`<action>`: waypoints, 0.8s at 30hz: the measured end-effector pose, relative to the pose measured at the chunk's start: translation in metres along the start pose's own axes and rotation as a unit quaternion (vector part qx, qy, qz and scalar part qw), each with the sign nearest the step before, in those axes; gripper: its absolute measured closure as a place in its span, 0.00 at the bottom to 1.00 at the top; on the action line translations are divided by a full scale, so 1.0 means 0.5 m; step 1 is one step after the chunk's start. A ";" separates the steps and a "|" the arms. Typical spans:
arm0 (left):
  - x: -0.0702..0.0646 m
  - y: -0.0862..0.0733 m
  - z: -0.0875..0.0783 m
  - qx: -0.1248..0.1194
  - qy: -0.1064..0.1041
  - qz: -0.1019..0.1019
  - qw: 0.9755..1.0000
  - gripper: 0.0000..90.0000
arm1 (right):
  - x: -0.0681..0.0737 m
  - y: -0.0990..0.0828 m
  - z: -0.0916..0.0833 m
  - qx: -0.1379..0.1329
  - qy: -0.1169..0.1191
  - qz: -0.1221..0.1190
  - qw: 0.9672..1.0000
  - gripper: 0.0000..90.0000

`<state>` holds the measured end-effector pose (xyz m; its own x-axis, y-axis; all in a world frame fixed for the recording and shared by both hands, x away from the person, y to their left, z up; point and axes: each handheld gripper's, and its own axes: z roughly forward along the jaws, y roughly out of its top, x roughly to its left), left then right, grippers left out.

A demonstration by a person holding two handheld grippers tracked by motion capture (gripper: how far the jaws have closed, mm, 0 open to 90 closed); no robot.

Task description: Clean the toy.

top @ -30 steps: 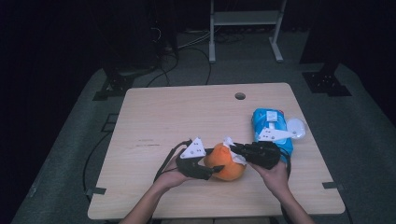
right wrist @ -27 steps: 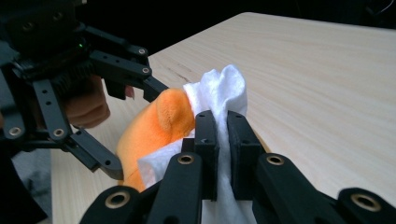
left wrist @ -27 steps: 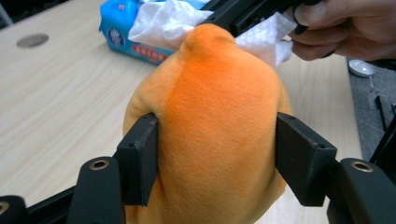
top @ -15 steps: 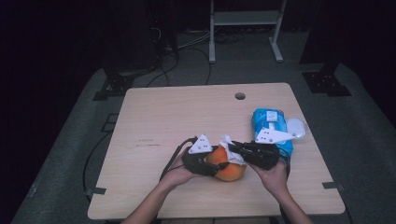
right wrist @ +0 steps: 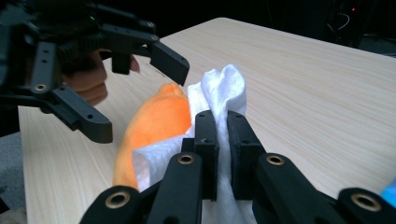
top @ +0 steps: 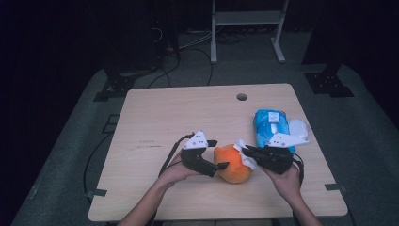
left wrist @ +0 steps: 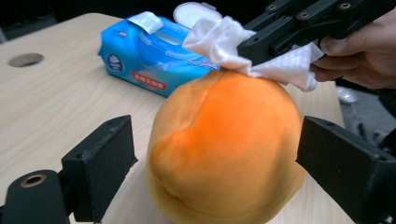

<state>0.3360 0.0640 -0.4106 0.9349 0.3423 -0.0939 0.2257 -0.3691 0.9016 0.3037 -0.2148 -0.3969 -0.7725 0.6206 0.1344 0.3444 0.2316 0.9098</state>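
An orange soft ball (top: pixel 231 165) rests on the wooden table (top: pixel 188 113) near its front edge. My left gripper (top: pixel 221 154) straddles the ball from the left. Its jaws have just been opening, and in the left gripper view both black pads (left wrist: pixel 100 161) stand clear of the orange ball (left wrist: pixel 224 149). My right gripper (top: pixel 245 151) comes in from the right, shut on a white wipe (right wrist: pixel 224 86) that lies against the ball's top (right wrist: pixel 156 121). The same wipe (left wrist: pixel 219 39) shows in the left gripper view.
A blue pack of wipes (top: pixel 269 123) with its white lid (top: pixel 298 128) flipped open lies behind the right hand. There is a round hole (top: pixel 242 97) in the table at the back. Cables trail off the left edge.
The left gripper's jaws, tight on the orange ball a second ago, now stand spread on either side of it. The right gripper with the wipe has shifted slightly over the ball.
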 end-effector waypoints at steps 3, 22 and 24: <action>-0.003 -0.010 0.019 0.010 -0.017 -0.001 1.000 0.12 | -0.004 -0.004 -0.007 0.000 -0.002 0.003 1.000 0.92; -0.007 -0.039 0.070 0.012 -0.058 0.006 0.998 0.12 | -0.031 -0.020 -0.032 -0.003 -0.007 0.025 1.000 0.92; -0.015 -0.030 0.060 0.017 -0.042 0.014 0.999 0.26 | -0.033 -0.018 -0.030 -0.008 -0.001 0.033 0.999 0.92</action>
<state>0.3337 0.0410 -0.4359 0.9604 0.2581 -0.1047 0.2064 -0.4071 0.8897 0.3052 -0.2384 -0.4012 -0.7479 0.6349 0.1939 0.3857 0.1778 0.9054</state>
